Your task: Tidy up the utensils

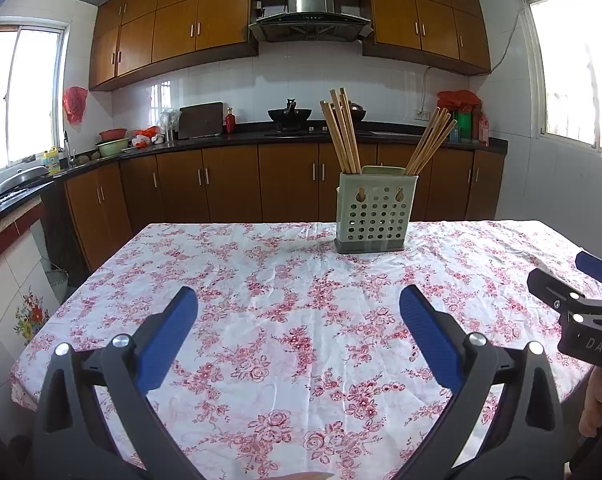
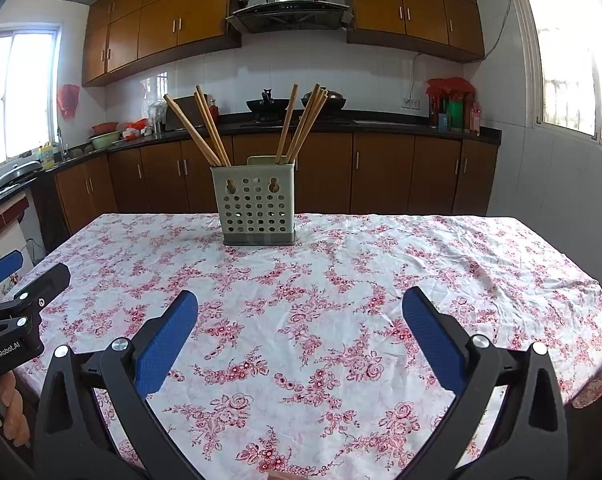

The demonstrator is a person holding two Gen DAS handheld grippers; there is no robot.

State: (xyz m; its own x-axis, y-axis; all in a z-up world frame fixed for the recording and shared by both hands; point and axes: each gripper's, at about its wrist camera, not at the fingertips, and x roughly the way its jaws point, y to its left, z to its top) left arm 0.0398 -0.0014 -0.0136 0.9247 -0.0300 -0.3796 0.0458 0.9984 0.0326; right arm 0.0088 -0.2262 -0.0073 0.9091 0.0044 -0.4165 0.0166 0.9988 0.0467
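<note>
A pale green perforated utensil holder (image 1: 375, 214) (image 2: 256, 204) stands upright at the far side of the table. Several wooden chopsticks (image 1: 343, 132) (image 2: 205, 128) stand in its left part, and several more chopsticks (image 1: 431, 142) (image 2: 305, 120) lean right in its right part. My left gripper (image 1: 299, 300) is open and empty, low over the near table, well short of the holder. My right gripper (image 2: 300, 304) is open and empty too, also short of the holder. Each gripper shows at the edge of the other's view: the right one in the left wrist view (image 1: 581, 300), the left one in the right wrist view (image 2: 17, 300).
The table has a white cloth with pink flowers (image 1: 285, 320) (image 2: 341, 280), wrinkled. Behind it run brown kitchen cabinets and a dark counter (image 1: 261, 138) with woks, bowls and bottles. Windows are at the left and right.
</note>
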